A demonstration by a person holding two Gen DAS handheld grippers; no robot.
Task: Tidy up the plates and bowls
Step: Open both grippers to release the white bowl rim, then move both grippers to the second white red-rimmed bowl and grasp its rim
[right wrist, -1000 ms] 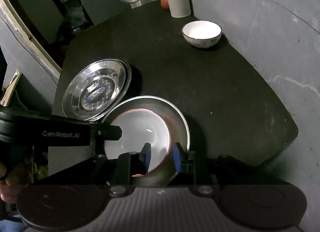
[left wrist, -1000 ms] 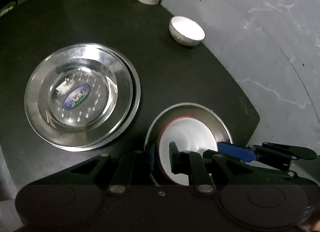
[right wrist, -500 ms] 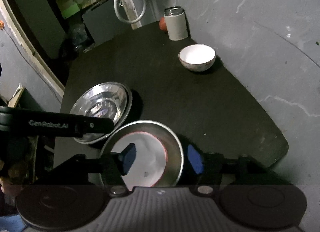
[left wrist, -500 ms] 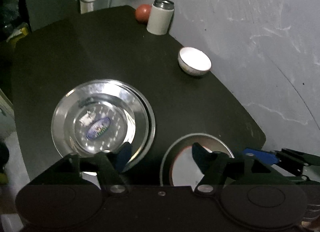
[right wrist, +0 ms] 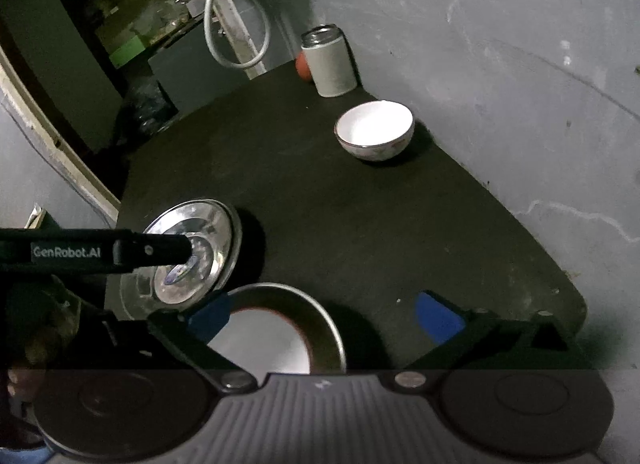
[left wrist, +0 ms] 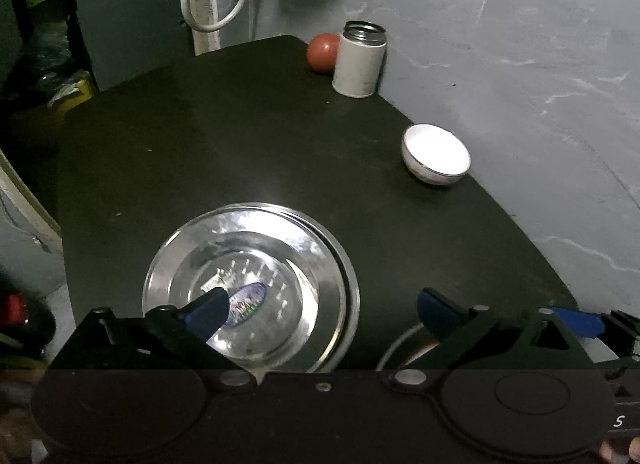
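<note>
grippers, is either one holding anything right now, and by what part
Nothing is held. The left gripper and right gripper are both open, above the table.

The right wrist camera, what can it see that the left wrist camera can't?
Only the right wrist view shows the red-rimmed bowl sitting inside a steel plate, and the left gripper's black arm marked GenRobot.AI. Only the left wrist view shows the red ball almost whole, and the blue tip of the right gripper at the right edge. Both show the black table, the stacked steel plates, the small white bowl, the white canister, and open fingers.
</note>
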